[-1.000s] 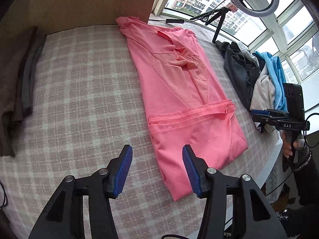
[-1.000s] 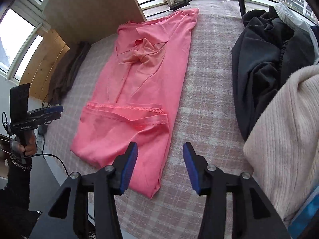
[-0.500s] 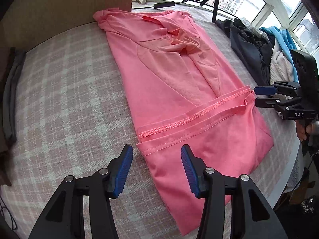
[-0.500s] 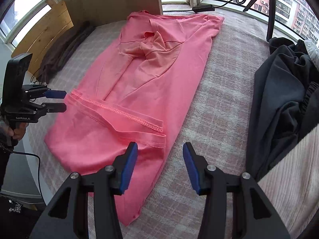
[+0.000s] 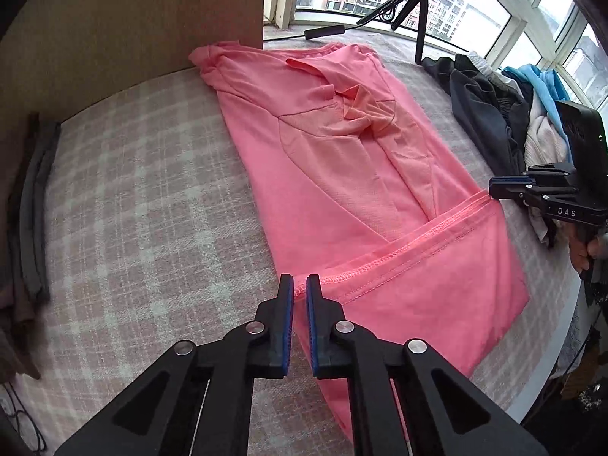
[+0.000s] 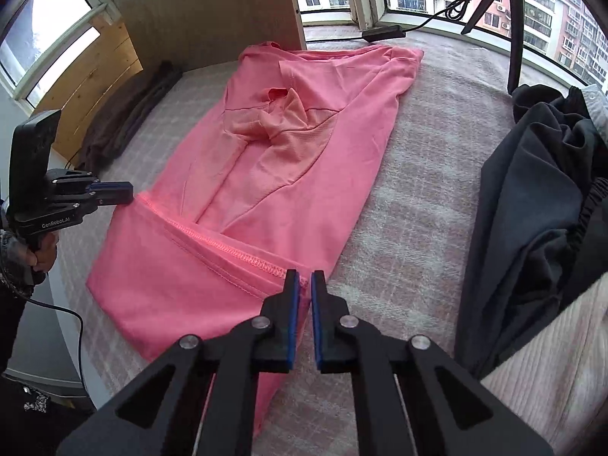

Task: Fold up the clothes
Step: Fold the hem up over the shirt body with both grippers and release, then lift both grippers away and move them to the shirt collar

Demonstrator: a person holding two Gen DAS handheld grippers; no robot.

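A coral-pink knit T-shirt lies flat on a pink-and-white checked cloth surface, its bottom part folded up so the stitched hem runs across the body. The left gripper is closing its blue-padded jaws on one end of that hem, fabric pinched between them. The right gripper is closing on the opposite hem end likewise. A heap of dark and cream clothes sits well apart beside the shirt.
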